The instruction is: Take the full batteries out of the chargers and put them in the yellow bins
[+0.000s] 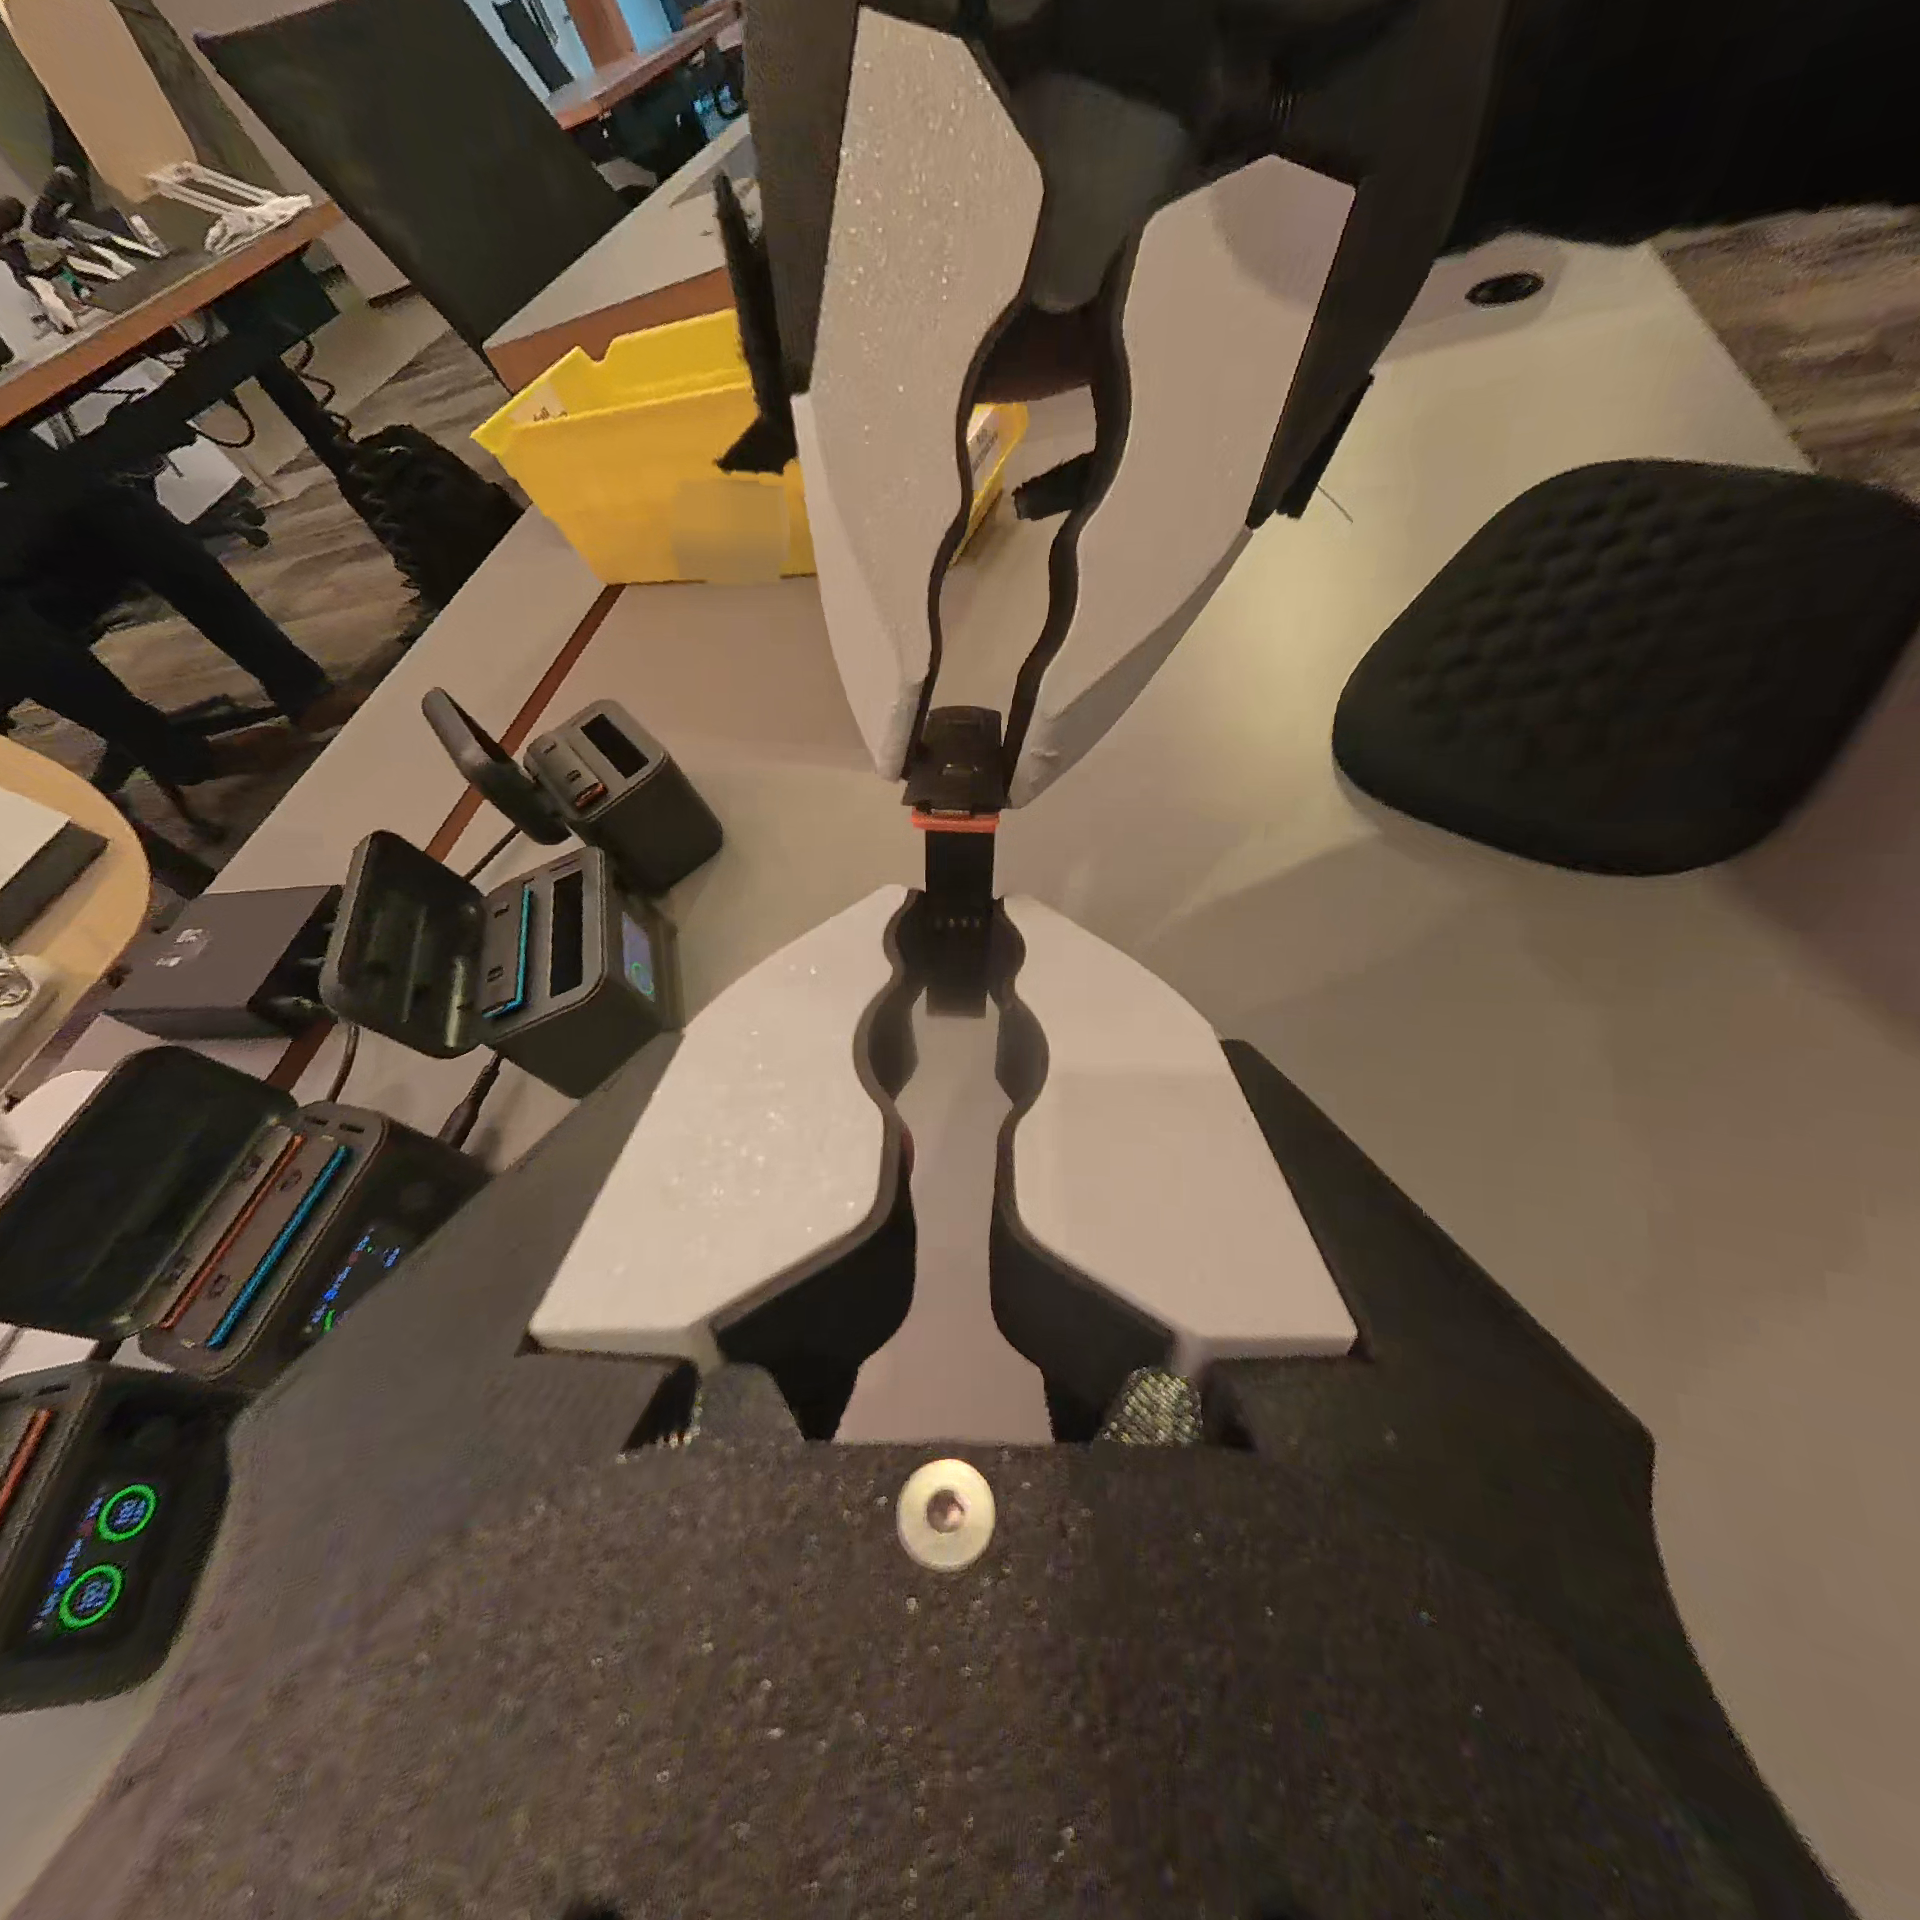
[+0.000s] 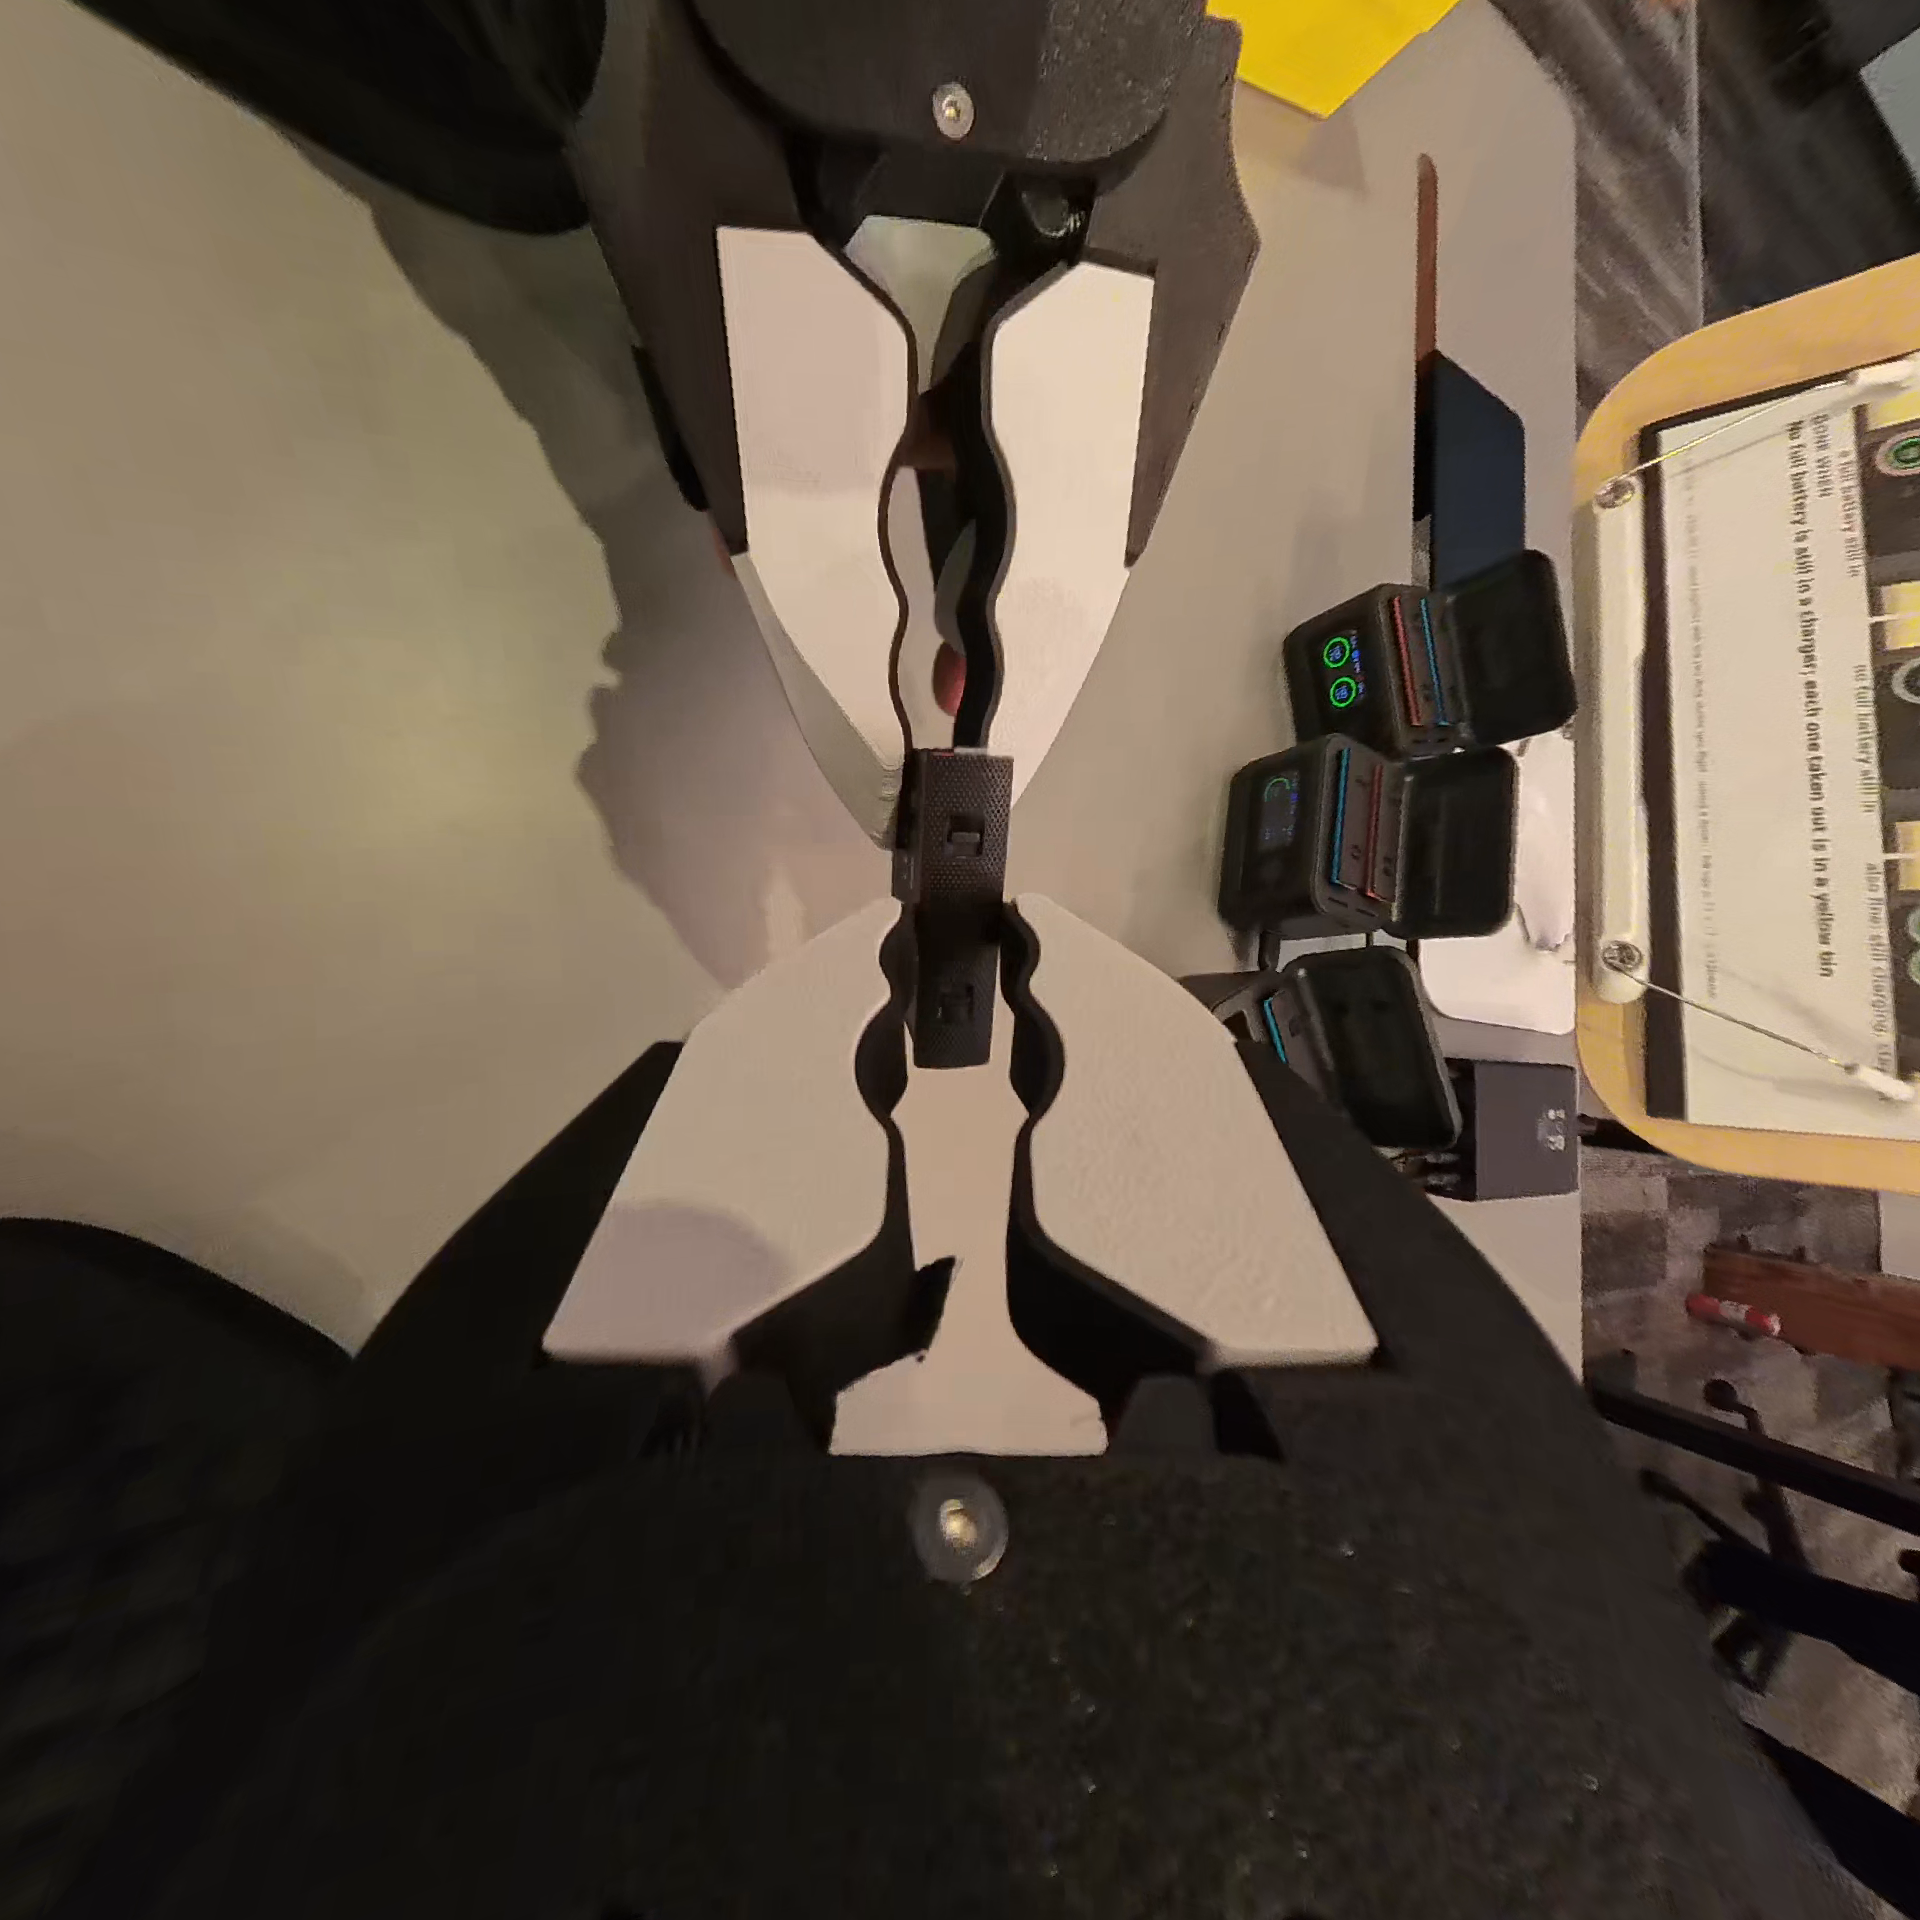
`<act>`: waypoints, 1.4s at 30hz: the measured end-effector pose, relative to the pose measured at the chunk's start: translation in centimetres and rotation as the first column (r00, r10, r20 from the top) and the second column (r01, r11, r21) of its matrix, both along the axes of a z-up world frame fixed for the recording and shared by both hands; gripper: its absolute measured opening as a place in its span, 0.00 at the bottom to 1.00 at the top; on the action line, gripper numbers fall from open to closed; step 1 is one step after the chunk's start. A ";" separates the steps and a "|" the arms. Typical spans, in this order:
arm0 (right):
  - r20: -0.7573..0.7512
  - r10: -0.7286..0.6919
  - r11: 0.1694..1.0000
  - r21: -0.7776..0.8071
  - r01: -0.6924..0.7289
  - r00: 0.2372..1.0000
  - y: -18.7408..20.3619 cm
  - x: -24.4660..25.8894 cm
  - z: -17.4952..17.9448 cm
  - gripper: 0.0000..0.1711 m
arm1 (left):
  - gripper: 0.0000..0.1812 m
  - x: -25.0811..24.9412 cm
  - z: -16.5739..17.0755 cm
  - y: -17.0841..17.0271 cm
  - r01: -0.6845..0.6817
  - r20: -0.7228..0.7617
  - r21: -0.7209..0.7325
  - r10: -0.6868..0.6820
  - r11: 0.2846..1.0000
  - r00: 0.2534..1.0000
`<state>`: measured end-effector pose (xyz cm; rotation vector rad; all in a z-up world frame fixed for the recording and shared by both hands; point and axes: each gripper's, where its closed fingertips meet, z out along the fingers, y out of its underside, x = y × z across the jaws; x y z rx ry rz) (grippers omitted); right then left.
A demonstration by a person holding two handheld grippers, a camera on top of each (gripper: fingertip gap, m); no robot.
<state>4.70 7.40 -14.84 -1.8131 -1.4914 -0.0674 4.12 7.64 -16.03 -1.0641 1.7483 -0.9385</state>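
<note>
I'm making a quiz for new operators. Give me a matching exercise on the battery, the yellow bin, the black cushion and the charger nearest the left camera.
Things:
1. battery
2. yellow bin
3. black cushion
4. nearest charger

States:
A. two green rings lit on its screen
B. far off, partly behind the right tongs
C. clamped at both ends, by those and the left tongs
D. off to the right

Pairs: 1-C, 2-B, 3-D, 4-A

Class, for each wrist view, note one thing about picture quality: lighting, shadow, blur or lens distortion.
Left wrist view: wide-angle bending curves the table edges; chargers at the left rim look smeared. Right wrist view: warm light throws a soft shadow across the table left of the two grippers; the battery stays fairly sharp, while the frame's edges blur.
</note>
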 end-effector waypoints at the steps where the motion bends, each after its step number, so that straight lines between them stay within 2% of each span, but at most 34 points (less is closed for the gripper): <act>1: 0.019 0.005 1.000 -0.010 -0.005 1.000 0.1 0.1 -0.2 0.09 | 0.06 0.0 -0.2 0.1 -0.004 -0.006 0.011 0.004 1.000 1.000; 3: 0.045 0.030 1.000 -0.007 -0.030 0.999 0.4 0.2 -0.1 0.08 | 0.06 0.2 -0.3 0.3 -0.019 0.003 0.015 0.019 1.000 1.000; 5: 0.060 0.050 0.999 -0.016 -0.049 0.997 1.1 0.8 0.3 0.08 | 0.07 0.4 0.1 0.9 -0.047 0.026 -0.040 0.048 0.998 0.999; 7: 0.106 0.050 0.999 -0.022 -0.048 0.993 2.7 2.4 0.7 0.08 | 0.13 0.5 0.4 2.5 -0.117 0.046 -0.084 0.122 0.989 0.991; 11: 0.198 0.040 0.999 -0.041 -0.033 0.979 7.4 6.4 1.1 0.08 | 0.08 -0.1 0.1 5.4 -0.198 0.060 -0.153 0.209 0.968 0.976; 14: 0.274 0.070 0.995 -0.085 -0.048 0.959 10.6 8.6 0.0 0.08 | 0.01 -0.7 -0.1 8.1 -0.303 0.103 -0.162 0.322 0.939 0.941; 17: 0.316 0.114 0.986 -0.150 -0.070 0.942 12.4 9.7 -1.6 0.08 | 0.00 -1.2 0.0 10.1 -0.394 0.137 -0.176 0.418 0.902 0.898; 23: 0.342 0.211 0.956 -0.269 -0.120 0.916 13.3 10.1 -4.2 0.08 | 0.00 -1.9 0.4 12.1 -0.498 0.195 -0.179 0.527 0.848 0.827; 31: 0.372 0.279 0.925 -0.353 -0.143 0.885 13.4 10.4 -5.5 0.08 | 0.00 -1.8 0.2 12.5 -0.512 0.201 -0.165 0.537 0.843 0.820; 37: 0.382 0.257 0.926 -0.359 -0.113 0.888 13.5 10.4 -7.2 0.09 | 0.00 -1.8 0.1 12.5 -0.516 0.206 -0.150 0.537 0.843 0.818; 42: 0.333 0.187 0.937 -0.343 -0.066 0.924 13.5 10.0 -6.3 0.10 | 0.00 -1.8 0.0 12.5 -0.516 0.202 -0.147 0.536 0.844 0.820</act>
